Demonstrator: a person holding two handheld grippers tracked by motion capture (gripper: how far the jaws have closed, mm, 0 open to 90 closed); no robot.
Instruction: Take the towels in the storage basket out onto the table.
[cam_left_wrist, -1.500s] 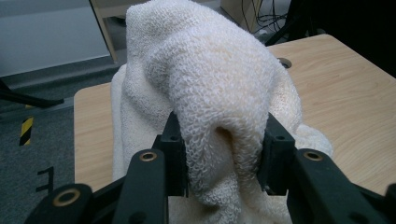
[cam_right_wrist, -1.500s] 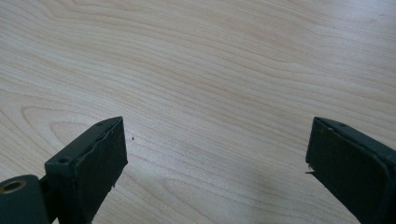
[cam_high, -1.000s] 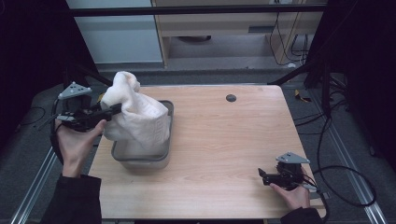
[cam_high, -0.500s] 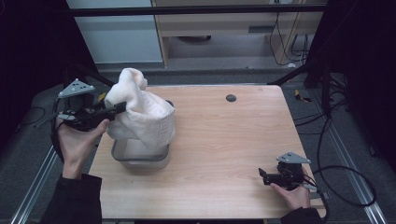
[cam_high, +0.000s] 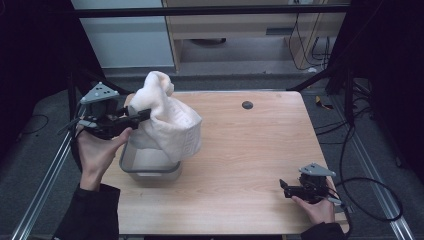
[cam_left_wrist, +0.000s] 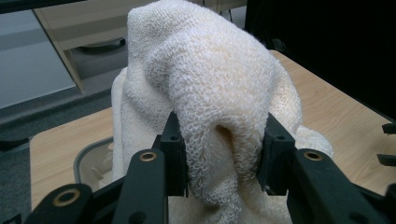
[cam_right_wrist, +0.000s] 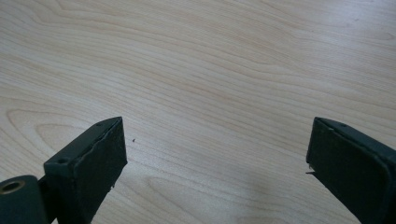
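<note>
Lifted higher, towel (cam_high: 167, 120) pinched by left gripper (cam_high: 142, 116); bin (cam_high: 150, 165) seemingly cleared.

towel (cam_high: 167, 120): cream terry, bunched | lifted, hanging over metal bin (cam_high: 150, 167) | table's left

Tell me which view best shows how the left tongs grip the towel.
The left gripper view: the left tongs pinch a thick fold of the towel between both jaws. The high view shows the towel lifted above the bin, grip small. The right gripper view faces bare table.

Wooden table (cam_high: 240, 165) (grey tub (cam_high: 145, 167) aboard)
</note>
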